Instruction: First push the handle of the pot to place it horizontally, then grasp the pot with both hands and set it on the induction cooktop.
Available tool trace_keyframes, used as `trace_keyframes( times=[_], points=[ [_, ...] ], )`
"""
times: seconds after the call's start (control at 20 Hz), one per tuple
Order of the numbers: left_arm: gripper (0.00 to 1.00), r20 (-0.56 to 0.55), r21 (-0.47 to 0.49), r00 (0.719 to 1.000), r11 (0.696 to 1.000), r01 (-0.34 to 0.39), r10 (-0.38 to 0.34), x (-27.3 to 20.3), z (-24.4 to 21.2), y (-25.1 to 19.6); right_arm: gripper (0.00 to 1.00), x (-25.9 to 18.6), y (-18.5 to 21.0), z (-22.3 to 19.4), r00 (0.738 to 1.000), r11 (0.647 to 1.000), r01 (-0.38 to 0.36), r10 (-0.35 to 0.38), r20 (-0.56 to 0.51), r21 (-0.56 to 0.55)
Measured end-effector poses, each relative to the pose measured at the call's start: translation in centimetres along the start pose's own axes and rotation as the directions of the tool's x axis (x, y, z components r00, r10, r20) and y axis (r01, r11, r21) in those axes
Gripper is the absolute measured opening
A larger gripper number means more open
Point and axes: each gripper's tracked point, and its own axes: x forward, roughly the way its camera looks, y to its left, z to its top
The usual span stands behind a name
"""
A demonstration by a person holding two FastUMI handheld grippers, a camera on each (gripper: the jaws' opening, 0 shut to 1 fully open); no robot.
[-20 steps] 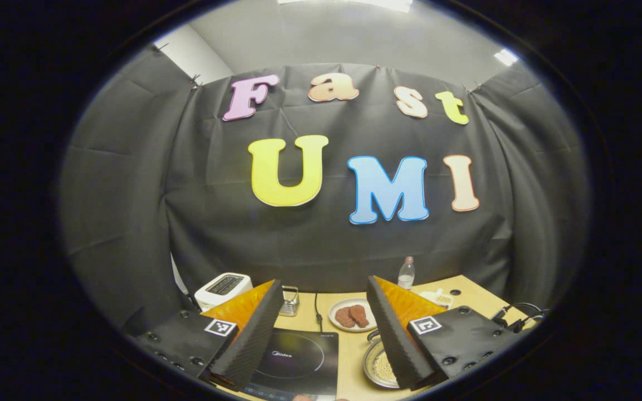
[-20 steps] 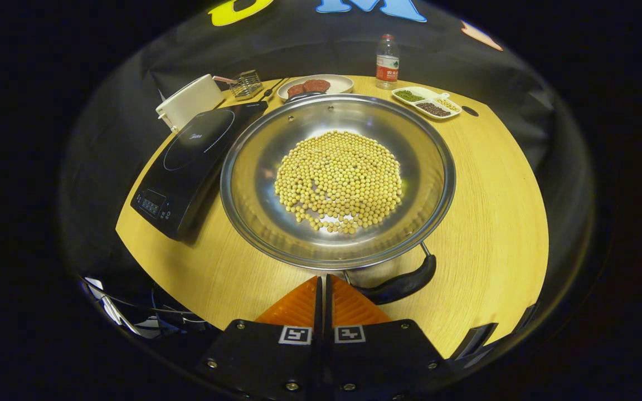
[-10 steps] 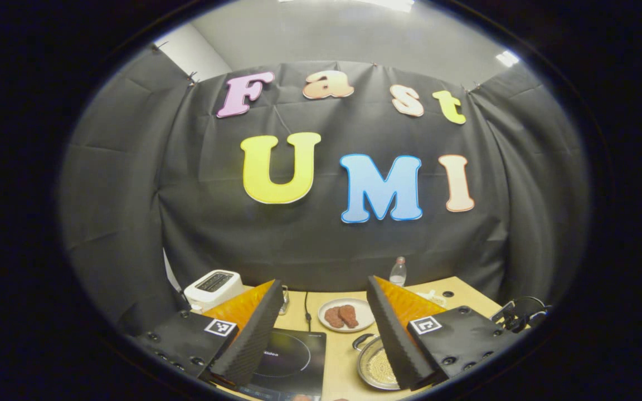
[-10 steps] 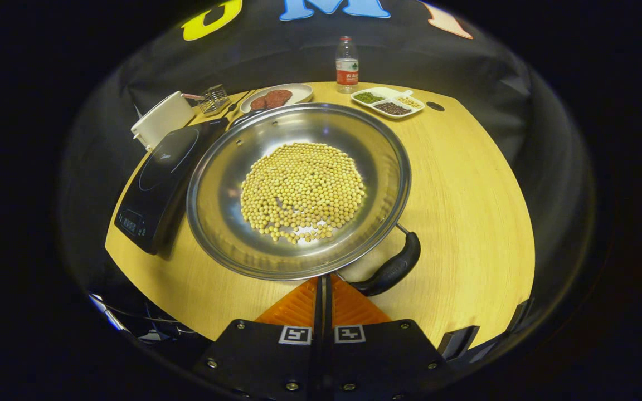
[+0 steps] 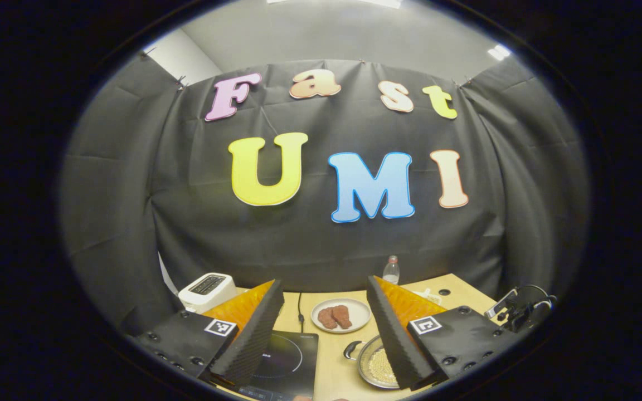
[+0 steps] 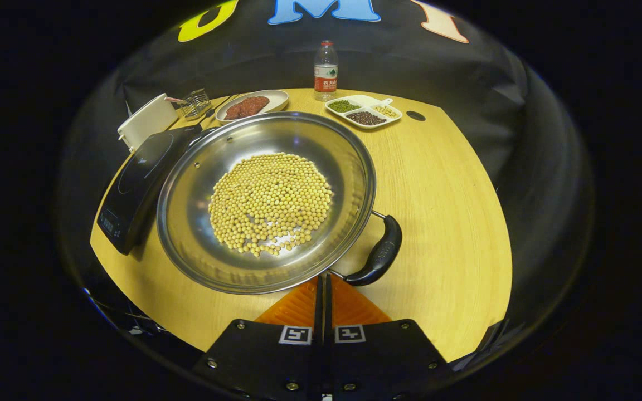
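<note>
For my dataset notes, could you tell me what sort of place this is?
Probably a mock kitchen set up in a recording booth: a wooden table carries an induction cooktop, a toaster and a pot of beans, against a black cloth wall.

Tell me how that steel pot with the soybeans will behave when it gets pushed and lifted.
The pot looks rigid and probably slides or pivots easily on the smooth table. The loose soybeans would likely roll if it tilts. Its wide, shallow shape probably won't tip.

A staged recording booth set up as a kitchen: black cloth walls around a round-edged wooden table [image 6: 455, 184] carrying an induction cooktop [image 6: 137, 178], a white toaster [image 5: 207, 288], a steel pot [image 6: 354, 167] of soybeans, a plate of meat [image 6: 276, 100] and a water bottle [image 6: 325, 69].
</note>
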Motion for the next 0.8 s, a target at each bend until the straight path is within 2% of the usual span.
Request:
trace_keyframes(
  times=[0.45, 0.8],
  points=[
    [0.97, -0.027, 0.006, 1.000, 1.000, -0.015, 0.015, 0.0, -0.7, -1.3, 0.01, 1.7, -4.6, 3.3, 0.999, 0.999, 0.036, -0.035, 0.038, -0.032],
    [0.95, -0.032, 0.013, 0.999, 1.000, -0.014, 0.014, 0.2, -0.9, -2.2, 0.00, 2.4, -5.7, 5.0, 0.998, 0.998, 0.036, -0.033, 0.058, -0.051]
  ],
)
